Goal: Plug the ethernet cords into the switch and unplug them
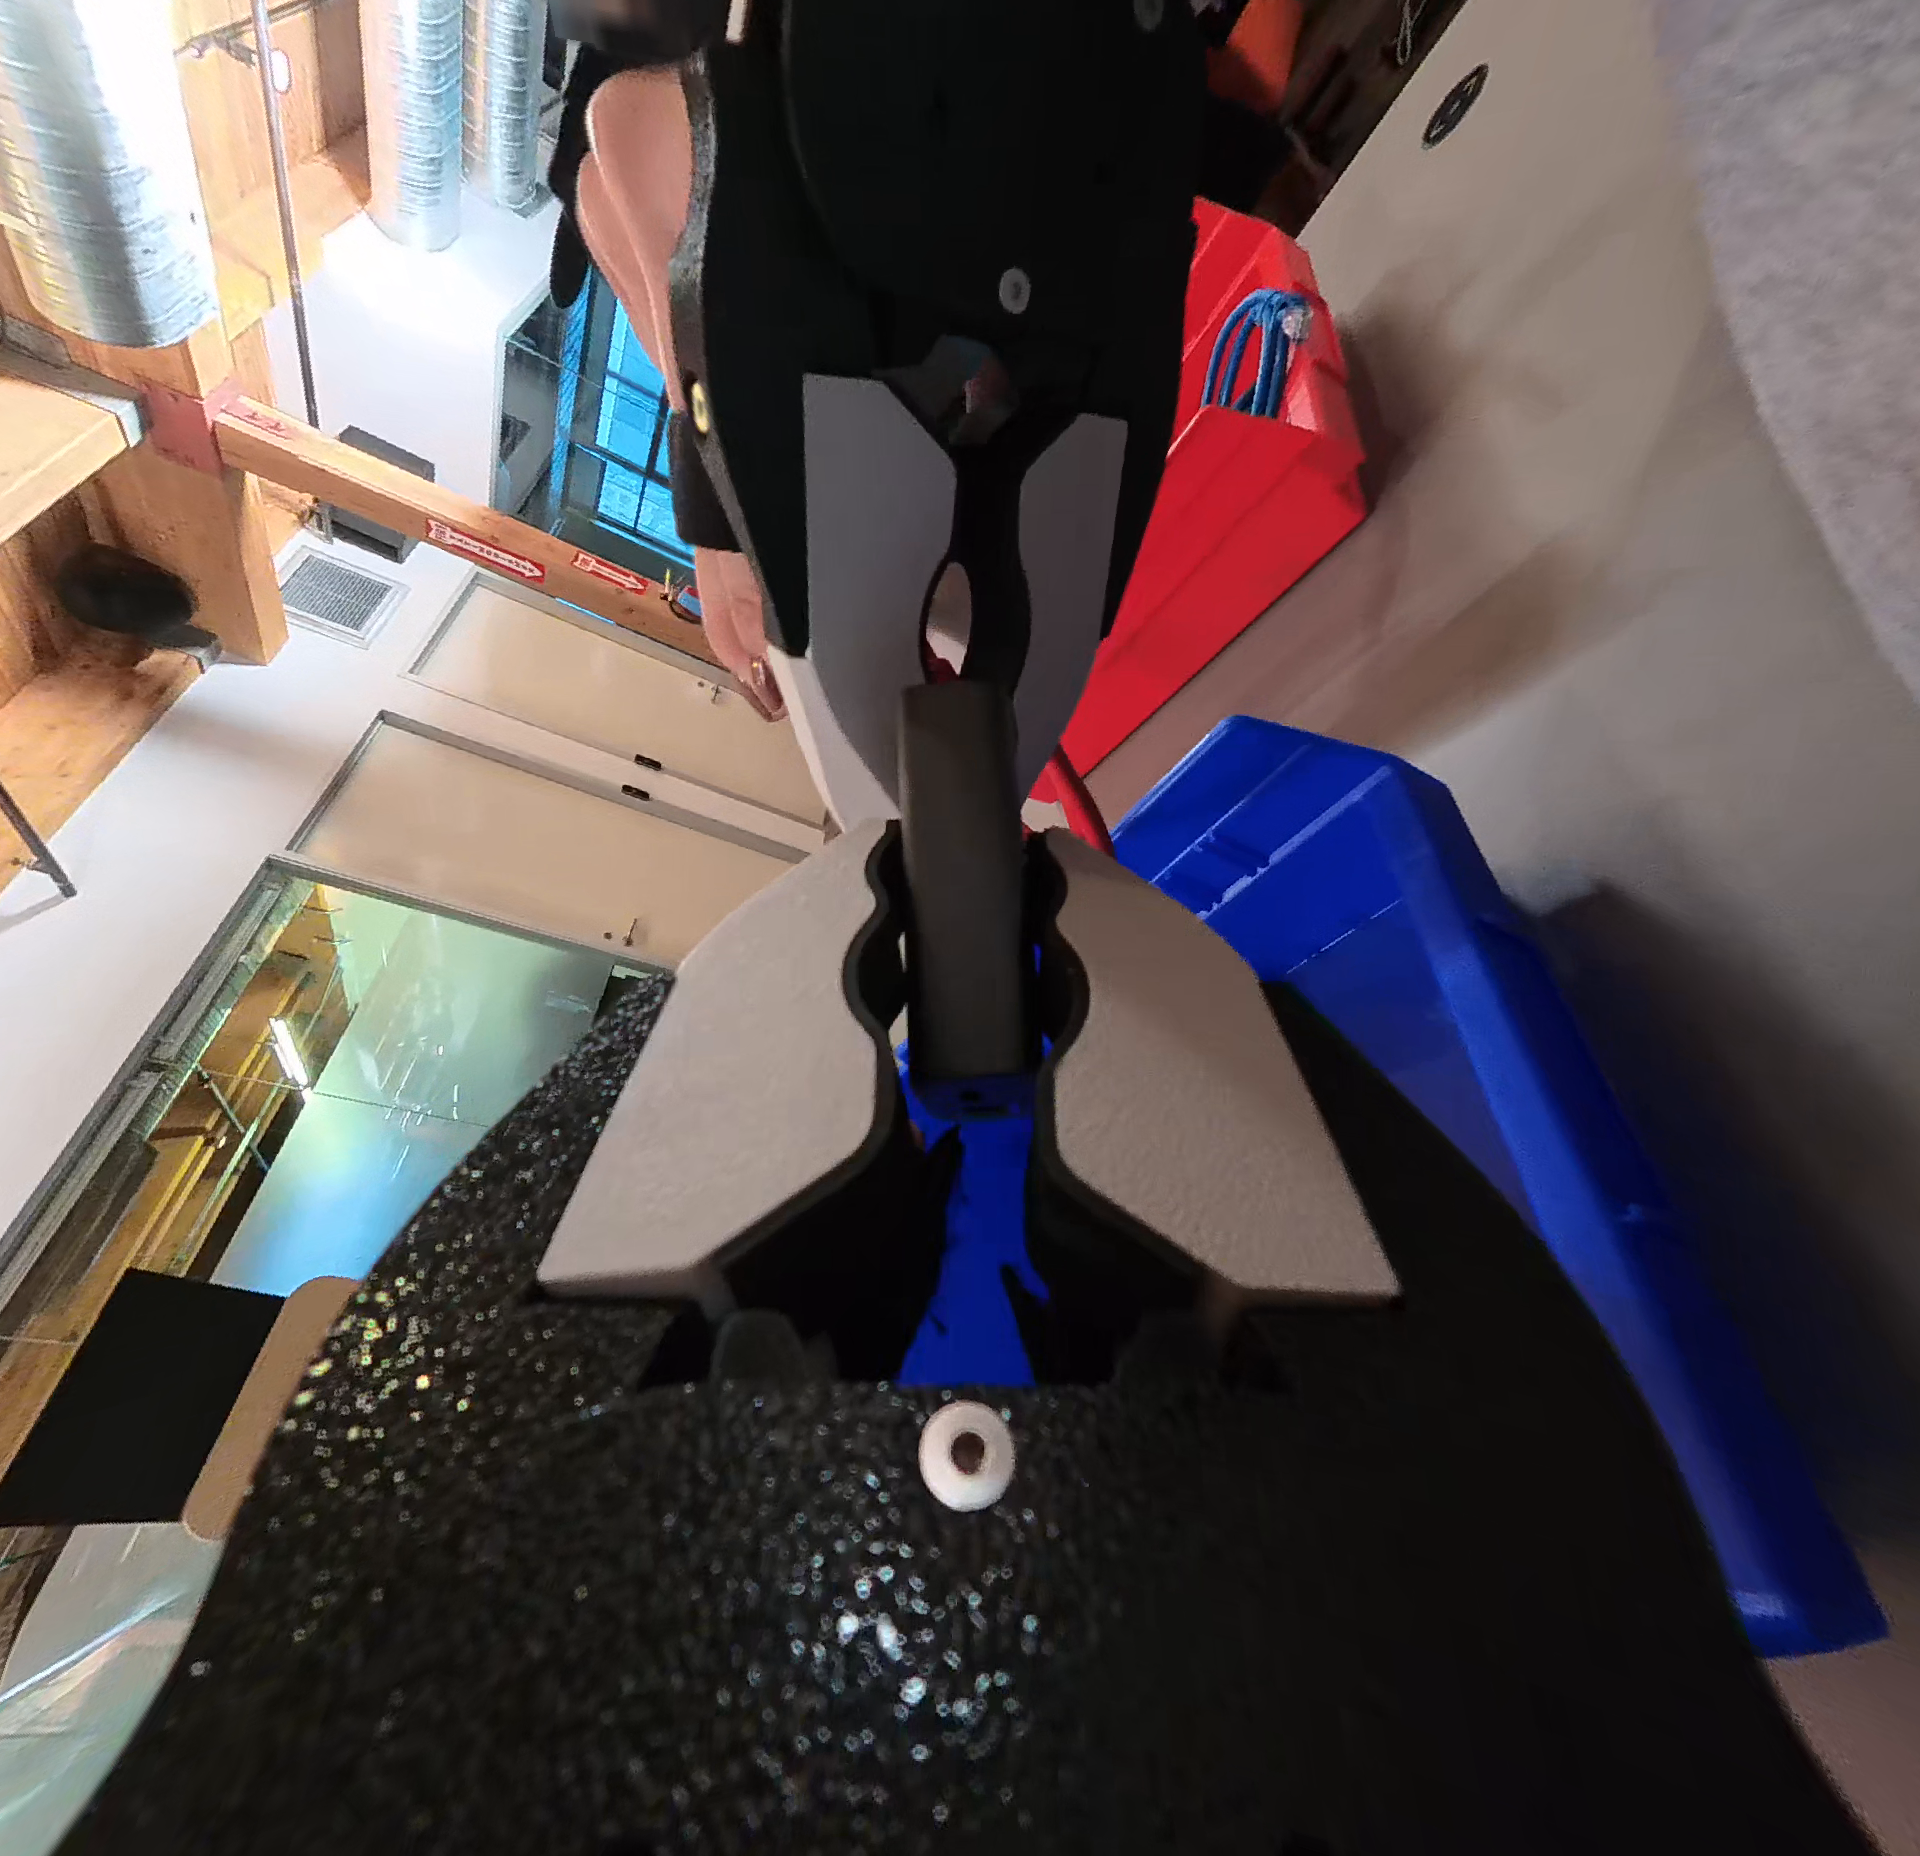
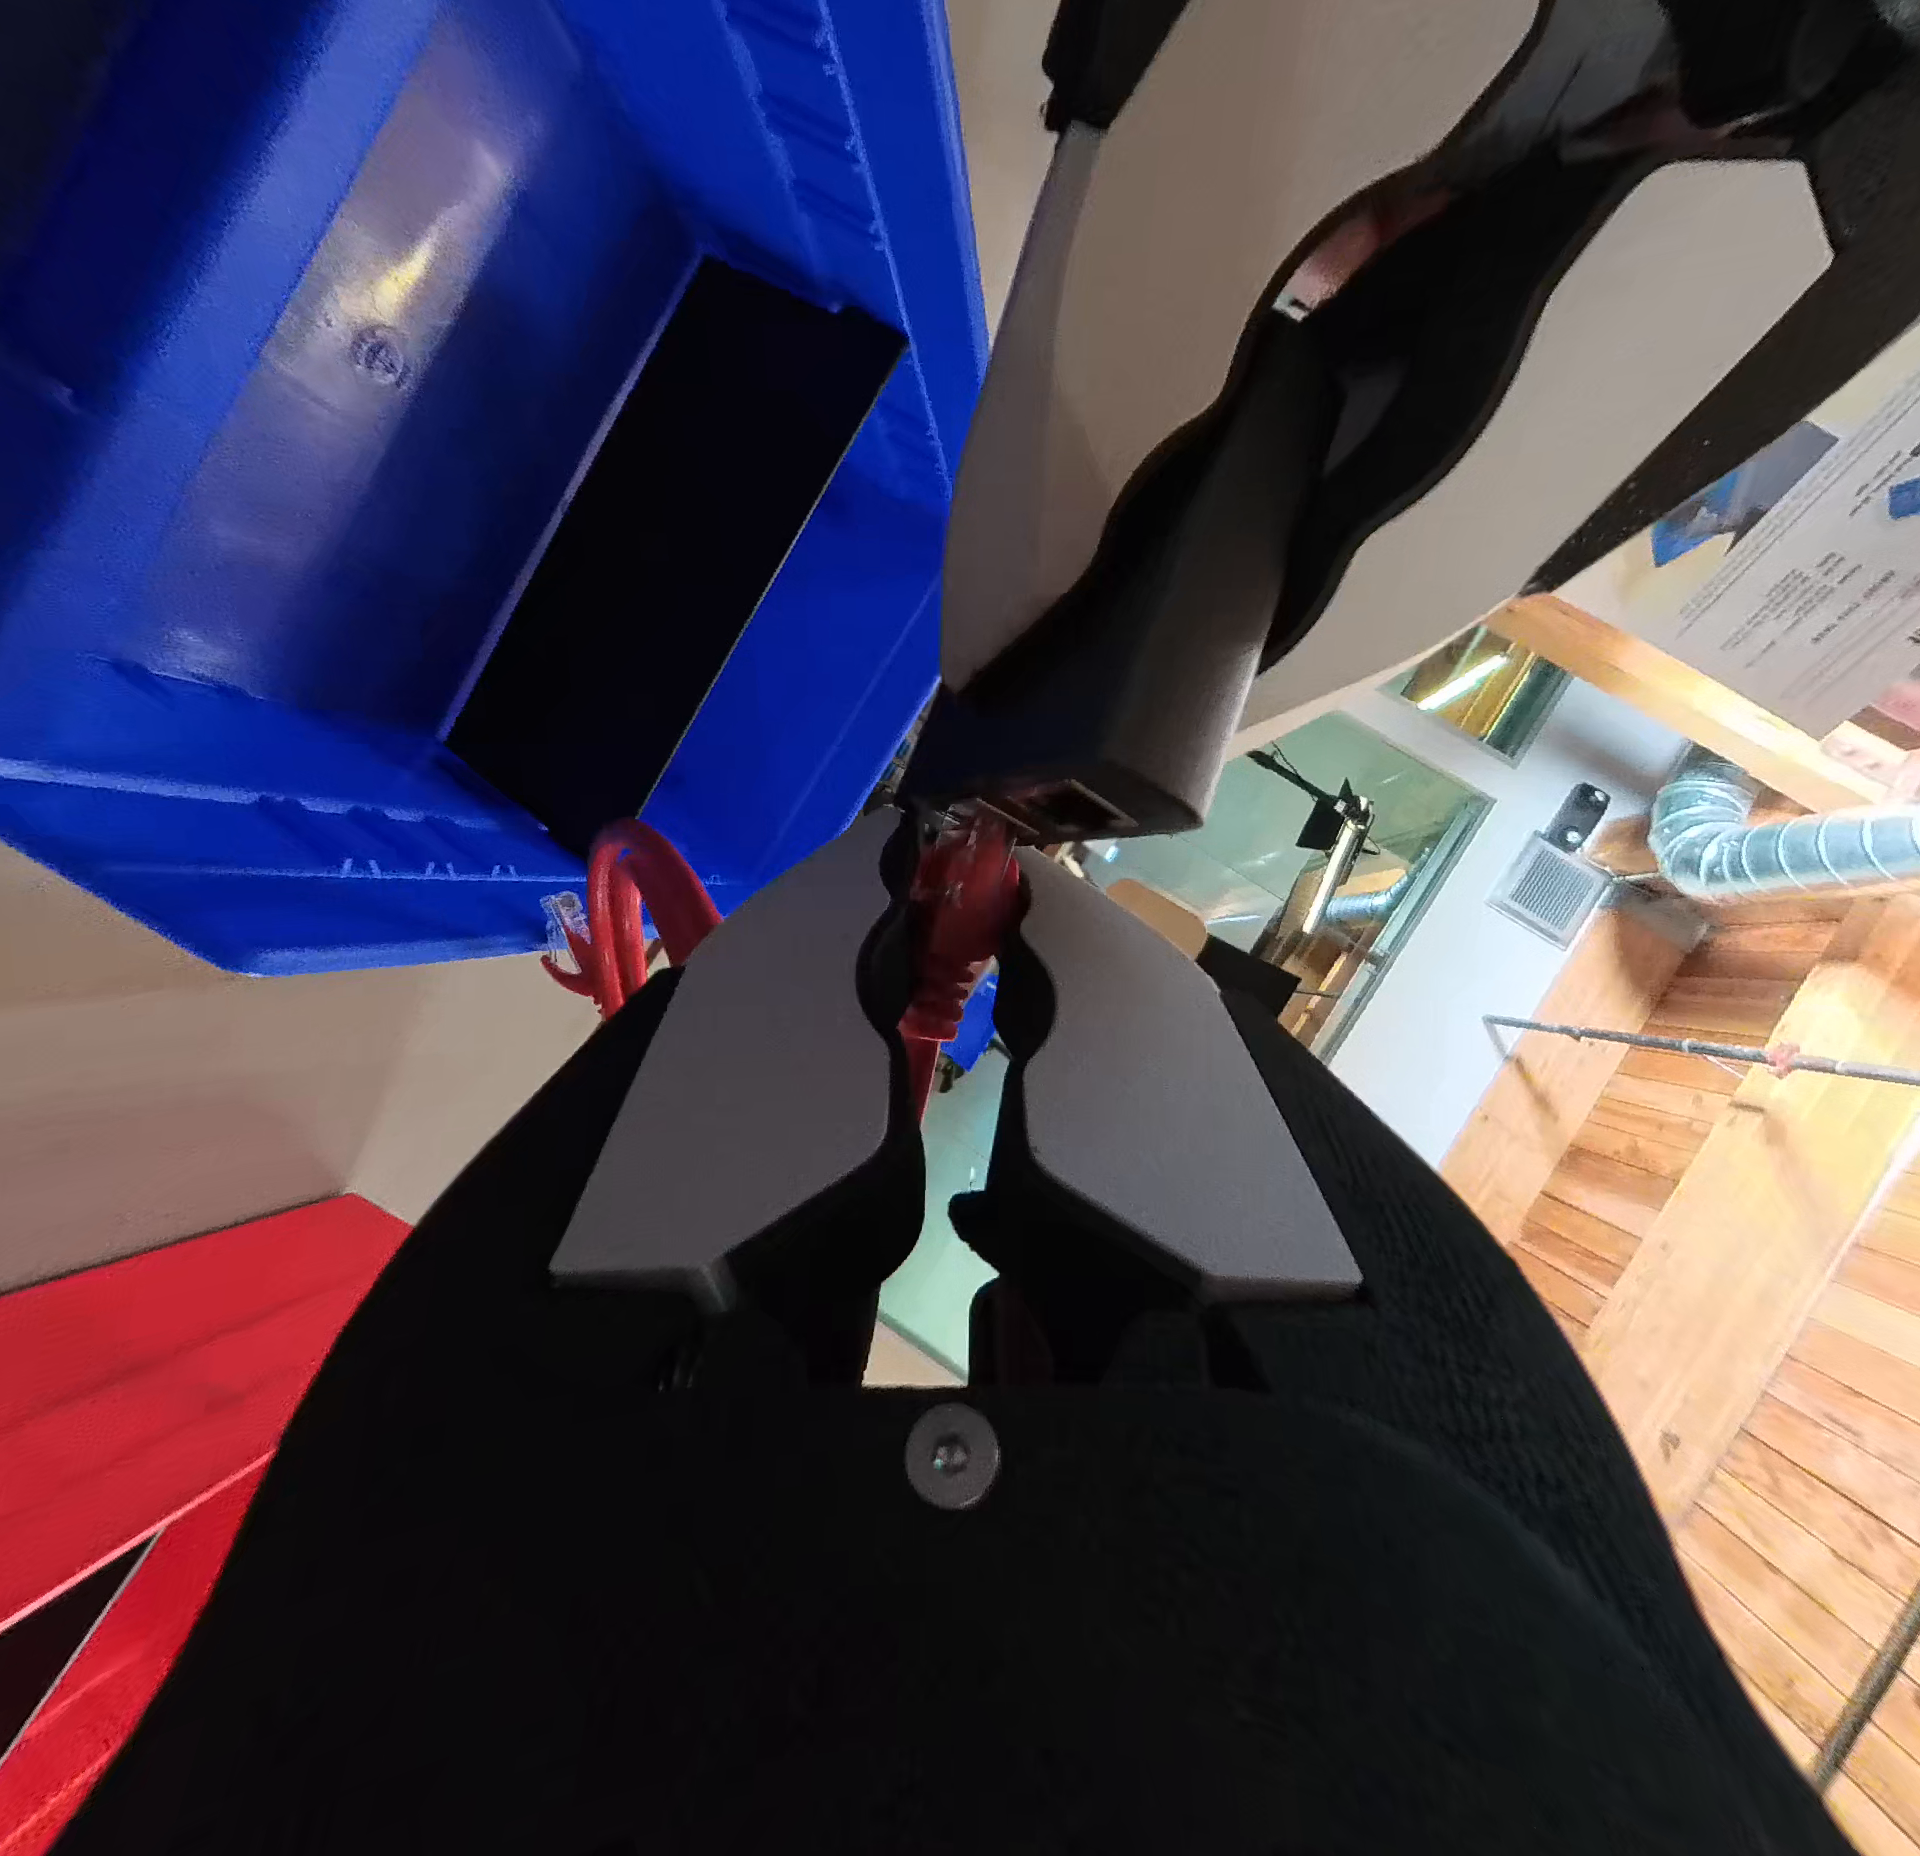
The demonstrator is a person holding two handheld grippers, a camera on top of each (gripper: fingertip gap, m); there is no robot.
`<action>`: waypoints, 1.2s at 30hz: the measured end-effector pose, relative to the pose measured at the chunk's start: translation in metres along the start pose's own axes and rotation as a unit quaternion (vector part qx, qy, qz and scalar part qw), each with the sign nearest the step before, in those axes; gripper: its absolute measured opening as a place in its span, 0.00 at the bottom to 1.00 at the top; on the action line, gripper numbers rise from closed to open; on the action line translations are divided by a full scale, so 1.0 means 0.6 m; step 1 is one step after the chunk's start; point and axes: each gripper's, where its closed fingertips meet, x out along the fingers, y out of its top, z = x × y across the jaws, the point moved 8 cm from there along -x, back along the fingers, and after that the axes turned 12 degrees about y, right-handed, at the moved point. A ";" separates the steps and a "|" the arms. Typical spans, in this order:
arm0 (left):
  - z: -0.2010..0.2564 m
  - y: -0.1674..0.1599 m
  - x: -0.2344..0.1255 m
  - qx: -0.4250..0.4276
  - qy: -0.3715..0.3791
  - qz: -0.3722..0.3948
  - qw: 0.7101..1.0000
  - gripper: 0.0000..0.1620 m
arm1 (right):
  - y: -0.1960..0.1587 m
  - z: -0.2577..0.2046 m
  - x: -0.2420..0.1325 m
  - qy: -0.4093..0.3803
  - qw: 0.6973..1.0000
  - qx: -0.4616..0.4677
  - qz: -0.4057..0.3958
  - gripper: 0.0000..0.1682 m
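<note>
My left gripper [image 1: 961, 871] is shut on a dark grey rectangular box [image 1: 956, 923] and holds it in the air. In the right wrist view the box [image 2: 1174, 684] shows a socket [image 2: 1075, 804] in its end face. My right gripper [image 2: 951, 871] is shut on the plug end of a red cable [image 2: 951, 933], with the plug tip right at that socket. The rest of the cable loops down [image 2: 623, 902] to the left. The two grippers face each other tip to tip; the right gripper [image 1: 977, 663] shows opposite in the left wrist view, the left gripper [image 2: 1132, 653] in the right wrist view.
A blue bin [image 1: 1403, 923] and a red bin [image 1: 1247, 476] holding blue cables [image 1: 1257, 352] stand on a white table [image 1: 1558, 456]. The blue bin [image 2: 312, 352] holds a black block [image 2: 675, 559]. A person's hand [image 1: 623, 217] grips the right gripper. Wooden beams and ducts lie behind.
</note>
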 end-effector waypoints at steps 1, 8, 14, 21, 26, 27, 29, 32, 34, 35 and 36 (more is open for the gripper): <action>0.000 0.000 0.001 -0.002 0.000 0.000 1.000 0.13 | 0.000 0.000 0.000 0.001 1.000 0.000 0.000 0.07; -0.003 0.000 0.003 0.036 0.047 -0.042 0.997 0.13 | -0.004 0.013 0.005 -0.009 0.997 0.074 -0.036 0.06; -0.003 0.006 -0.001 -0.001 0.011 -0.015 1.000 0.13 | -0.002 0.006 -0.005 0.001 1.000 0.030 0.006 0.07; -0.004 0.007 0.003 0.042 0.064 -0.051 0.996 0.13 | -0.008 0.017 0.001 -0.021 0.995 0.092 -0.020 0.06; 0.005 0.005 0.007 0.087 0.071 -0.094 0.989 0.13 | -0.005 0.014 0.010 0.000 0.992 0.119 -0.042 0.05; 0.007 0.005 0.006 0.083 0.059 -0.089 0.991 0.13 | -0.004 0.011 0.009 0.003 0.995 0.092 -0.032 0.06; 0.006 0.006 0.006 0.060 0.042 -0.076 0.994 0.13 | -0.003 0.008 0.006 0.010 0.997 0.077 -0.019 0.06; -0.002 0.008 0.006 0.033 0.049 -0.041 0.997 0.13 | -0.011 0.017 0.001 0.022 0.992 0.123 0.016 0.05; -0.006 0.005 0.004 0.023 0.060 -0.022 0.998 0.14 | -0.016 0.022 0.000 0.022 0.989 0.144 0.036 0.05; -0.008 -0.003 0.006 0.034 0.071 -0.039 0.996 0.18 | -0.020 0.024 0.000 0.021 0.986 0.157 0.047 0.05; -0.008 -0.013 0.009 0.052 0.072 -0.064 0.994 0.25 | -0.024 0.025 -0.002 0.019 0.984 0.169 0.054 0.05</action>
